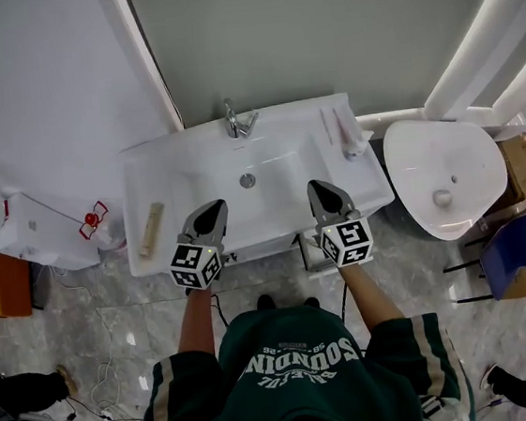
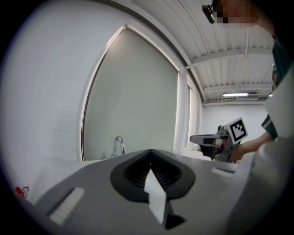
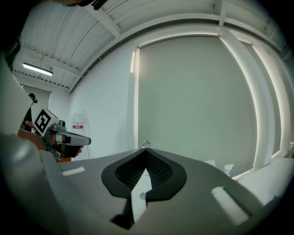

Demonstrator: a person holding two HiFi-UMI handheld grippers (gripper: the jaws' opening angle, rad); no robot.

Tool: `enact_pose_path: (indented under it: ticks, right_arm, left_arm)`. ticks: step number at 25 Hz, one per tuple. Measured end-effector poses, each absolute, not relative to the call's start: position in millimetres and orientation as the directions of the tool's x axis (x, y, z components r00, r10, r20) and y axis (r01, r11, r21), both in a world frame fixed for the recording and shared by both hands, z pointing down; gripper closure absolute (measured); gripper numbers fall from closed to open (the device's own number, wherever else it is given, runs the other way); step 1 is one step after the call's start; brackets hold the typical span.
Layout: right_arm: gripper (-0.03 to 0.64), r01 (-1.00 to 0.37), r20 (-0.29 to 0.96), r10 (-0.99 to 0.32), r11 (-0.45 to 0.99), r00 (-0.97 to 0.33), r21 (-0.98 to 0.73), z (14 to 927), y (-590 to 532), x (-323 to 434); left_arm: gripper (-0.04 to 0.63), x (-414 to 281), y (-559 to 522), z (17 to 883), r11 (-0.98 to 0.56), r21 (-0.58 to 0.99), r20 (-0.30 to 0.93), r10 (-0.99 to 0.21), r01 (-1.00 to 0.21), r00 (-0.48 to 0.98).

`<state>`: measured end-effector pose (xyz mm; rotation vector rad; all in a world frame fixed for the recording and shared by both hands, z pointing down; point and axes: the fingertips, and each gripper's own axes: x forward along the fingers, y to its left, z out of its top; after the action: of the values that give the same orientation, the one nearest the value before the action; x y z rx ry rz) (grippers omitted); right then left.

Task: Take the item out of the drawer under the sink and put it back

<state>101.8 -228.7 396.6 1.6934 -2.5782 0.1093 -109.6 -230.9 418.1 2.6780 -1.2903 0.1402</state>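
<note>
I stand at a white sink (image 1: 147, 185) with a chrome faucet (image 1: 239, 121) at its back. My left gripper (image 1: 216, 208) and right gripper (image 1: 320, 189) hover side by side over the basin's front edge, both pointing at the wall. Each is shut with nothing between its jaws. In the left gripper view the left gripper (image 2: 150, 151) faces the faucet (image 2: 118, 146), and the right gripper (image 2: 216, 140) shows to its right. The right gripper view shows the right gripper (image 3: 146, 151) closed, with the left gripper (image 3: 64, 137) off to its left. The cabinet front (image 1: 258, 250) under the sink is mostly hidden. No drawer item is visible.
A beige bar (image 1: 152, 229) lies on the sink's left ledge and small toiletries (image 1: 347, 134) on its right ledge. A white toilet (image 1: 443, 175) stands to the right, with a blue chair (image 1: 517, 247) beyond it. A white box with a red mark (image 1: 94, 219) sits left of the sink.
</note>
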Motion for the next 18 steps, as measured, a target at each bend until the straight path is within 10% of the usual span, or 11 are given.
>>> enact_pose_path:
  ticks: [18]
  right_arm:
    - [0.615, -0.910, 0.082, -0.906, 0.412, -0.414, -0.039, 402.1, -222.9, 90.5]
  left_arm:
    - [0.546, -116.3, -223.3, 430.1, -0.601, 0.131, 0.162, -0.772, -0.789, 0.615]
